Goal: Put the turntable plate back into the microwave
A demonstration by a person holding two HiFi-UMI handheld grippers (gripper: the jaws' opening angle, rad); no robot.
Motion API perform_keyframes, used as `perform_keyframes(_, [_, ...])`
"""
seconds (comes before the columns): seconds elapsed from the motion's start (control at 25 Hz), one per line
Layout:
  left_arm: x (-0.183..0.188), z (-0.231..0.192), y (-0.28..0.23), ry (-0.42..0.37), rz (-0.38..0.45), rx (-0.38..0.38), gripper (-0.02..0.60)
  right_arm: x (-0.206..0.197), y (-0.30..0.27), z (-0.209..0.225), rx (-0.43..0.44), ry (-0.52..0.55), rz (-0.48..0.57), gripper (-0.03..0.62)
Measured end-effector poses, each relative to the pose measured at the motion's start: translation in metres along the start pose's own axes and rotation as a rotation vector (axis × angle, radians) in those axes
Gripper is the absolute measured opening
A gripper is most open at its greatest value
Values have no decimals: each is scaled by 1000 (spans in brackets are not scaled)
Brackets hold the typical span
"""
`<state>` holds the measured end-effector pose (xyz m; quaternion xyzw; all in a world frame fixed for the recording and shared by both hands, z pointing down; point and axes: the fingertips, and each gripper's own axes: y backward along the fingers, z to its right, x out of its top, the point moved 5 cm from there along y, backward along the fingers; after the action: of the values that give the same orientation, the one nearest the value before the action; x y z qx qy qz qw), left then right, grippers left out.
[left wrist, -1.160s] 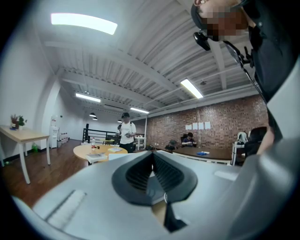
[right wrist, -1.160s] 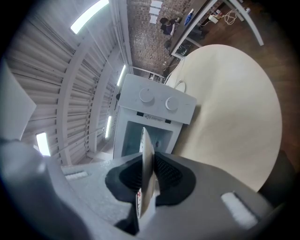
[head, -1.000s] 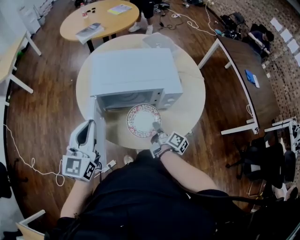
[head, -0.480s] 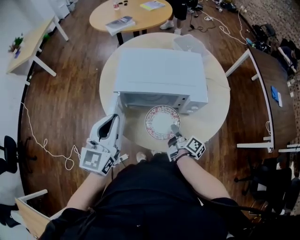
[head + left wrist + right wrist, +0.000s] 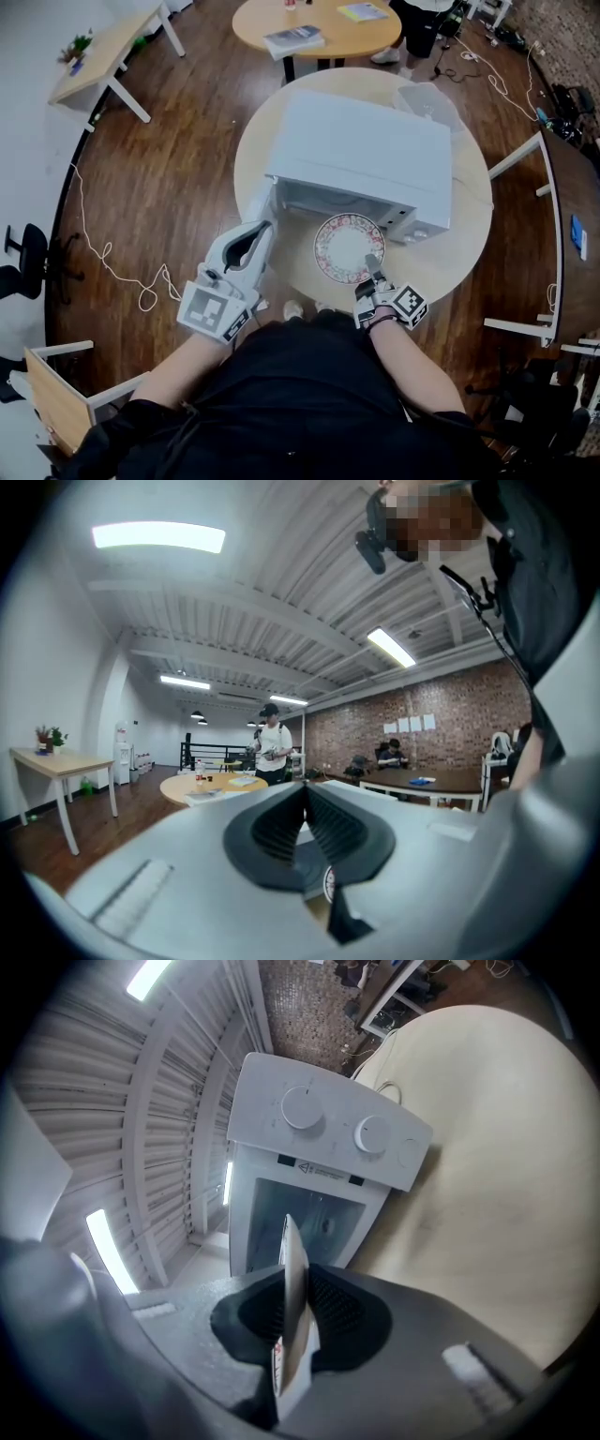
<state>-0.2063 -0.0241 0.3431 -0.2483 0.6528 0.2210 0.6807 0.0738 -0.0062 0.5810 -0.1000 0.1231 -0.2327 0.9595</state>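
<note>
Plate (image 5: 349, 247) rim pinched between right gripper (image 5: 374, 267) fingers, before open microwave (image 5: 361, 159)

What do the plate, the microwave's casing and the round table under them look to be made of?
Plate: probably glazed ceramic, white centre with a red patterned rim.
Microwave: looks like painted sheet metal, flat, even white panels.
Table: pale wood or laminate, with a smooth, uniform top; which one is unclear.
</note>
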Motion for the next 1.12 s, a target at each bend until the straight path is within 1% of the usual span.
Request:
perform_keyframes(0.32, [1, -2, -9, 2, -4, 3, 5, -2, -11, -3, 17, 20, -58, 31])
perform_keyframes(0.44, [1, -2, -13, 2, -4, 2, 5, 1, -13, -4, 12, 16, -59, 31])
perform_keyframes(0.56, [2, -4, -16, 5, -4, 6, 5, 5, -17, -6, 26, 23, -56, 31])
perform_keyframes(0.72, [2, -7, -21, 11, 1, 12, 5, 8, -20, -4, 10, -4, -49, 31])
perform_keyframes(0.88, [0, -6, -25, 20, -3, 15, 5, 10, -24, -3, 10, -7, -50, 31])
perform_keyframes(1.12, [-5, -2, -29, 27, -15, 3, 5, 9, -31, -4, 16, -13, -54, 31])
